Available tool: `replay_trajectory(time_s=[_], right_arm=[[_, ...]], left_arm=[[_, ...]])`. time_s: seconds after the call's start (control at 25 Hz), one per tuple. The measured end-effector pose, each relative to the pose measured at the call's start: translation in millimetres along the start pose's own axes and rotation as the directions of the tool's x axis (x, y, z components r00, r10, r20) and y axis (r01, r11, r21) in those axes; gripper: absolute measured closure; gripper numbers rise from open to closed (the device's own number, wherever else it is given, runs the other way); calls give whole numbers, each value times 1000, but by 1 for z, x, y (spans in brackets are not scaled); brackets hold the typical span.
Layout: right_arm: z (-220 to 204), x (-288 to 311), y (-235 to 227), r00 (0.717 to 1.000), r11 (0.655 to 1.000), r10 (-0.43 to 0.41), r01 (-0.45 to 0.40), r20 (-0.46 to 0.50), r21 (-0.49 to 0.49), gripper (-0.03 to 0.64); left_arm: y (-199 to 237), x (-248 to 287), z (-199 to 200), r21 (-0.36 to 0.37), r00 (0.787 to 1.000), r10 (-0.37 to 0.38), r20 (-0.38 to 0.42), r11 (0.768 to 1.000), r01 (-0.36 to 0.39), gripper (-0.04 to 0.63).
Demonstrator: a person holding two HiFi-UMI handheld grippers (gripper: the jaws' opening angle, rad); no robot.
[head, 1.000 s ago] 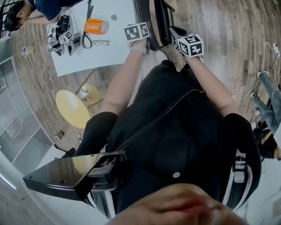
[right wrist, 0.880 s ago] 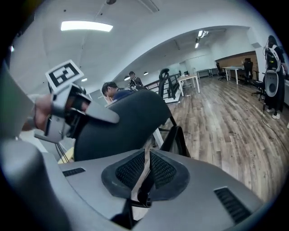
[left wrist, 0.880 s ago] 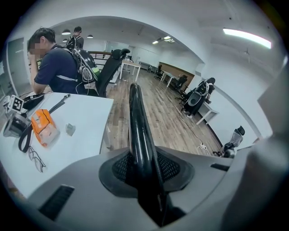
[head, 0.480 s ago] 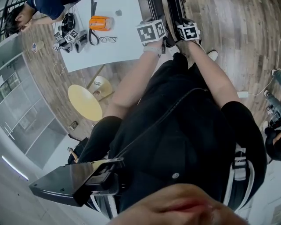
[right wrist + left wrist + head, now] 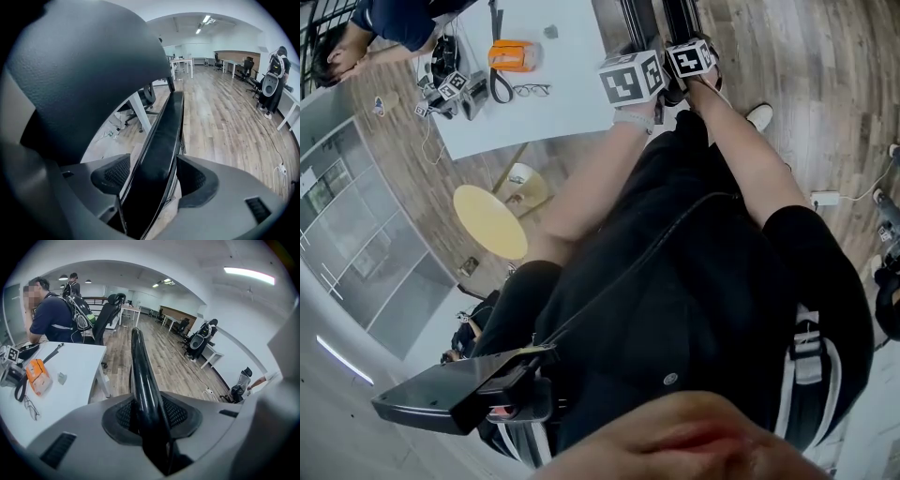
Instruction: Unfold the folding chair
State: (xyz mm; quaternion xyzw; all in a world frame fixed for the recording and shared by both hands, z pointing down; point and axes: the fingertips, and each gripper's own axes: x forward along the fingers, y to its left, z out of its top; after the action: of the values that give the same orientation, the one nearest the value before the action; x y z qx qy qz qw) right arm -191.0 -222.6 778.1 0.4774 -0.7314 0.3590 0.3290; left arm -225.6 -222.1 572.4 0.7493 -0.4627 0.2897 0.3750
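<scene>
Here, left gripper (image 5: pixel 148 420), angled downward, clamps folding chair (image 5: pixel 138 362).

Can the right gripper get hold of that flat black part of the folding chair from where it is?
Probably yes. The right gripper has just been opening its fingers, and they stand on either side of the flat black panel with nothing else between them. Closing should catch it.

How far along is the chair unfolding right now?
Done: little; the black folding chair looks folded flat. In hand: left gripper clamps its glossy black frame tube; right gripper has just been opening its fingers around the black seat panel, not pressing it. Left: swinging seat from frame.
</scene>
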Motion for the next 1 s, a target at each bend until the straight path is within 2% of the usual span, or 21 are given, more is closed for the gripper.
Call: replay_trajectory(time_s=[0.2, 0.36, 0.44, 0.56, 0.68, 0.84, 1.0], right_arm=[[0, 9, -7, 1000, 1000, 1, -1, -18, 0, 334], [0, 7, -8, 999, 1000, 31, -31, 8, 1, 369], [-6, 6, -11, 999, 999, 48, -48, 2, 22, 371], [-31, 11, -15, 995, 993, 83, -77, -62, 86, 373], [-35, 9, -22, 992, 989, 103, -95, -68, 112, 376], [-25, 5, -46, 997, 995, 72, -70, -17, 78, 376], [-27, 0, -54, 995, 993, 87, -83, -41, 88, 376]], left_arm=[[-6, 2, 2, 12, 1000, -9, 10, 1000, 9, 495], [2, 1, 1, -8, 1000, -6, 13, 1000, 6, 497], [3, 1, 0, -17, 1000, -4, 17, 1000, 4, 500], [2, 1, 0, -15, 1000, -9, 25, 1000, 9, 500], [1, 1, 0, -13, 999, -16, 30, 1000, 16, 500], [1, 3, -3, -18, 999, -28, 24, 999, 28, 500], [1, 2, -2, -26, 999, -36, 32, 999, 37, 500]])
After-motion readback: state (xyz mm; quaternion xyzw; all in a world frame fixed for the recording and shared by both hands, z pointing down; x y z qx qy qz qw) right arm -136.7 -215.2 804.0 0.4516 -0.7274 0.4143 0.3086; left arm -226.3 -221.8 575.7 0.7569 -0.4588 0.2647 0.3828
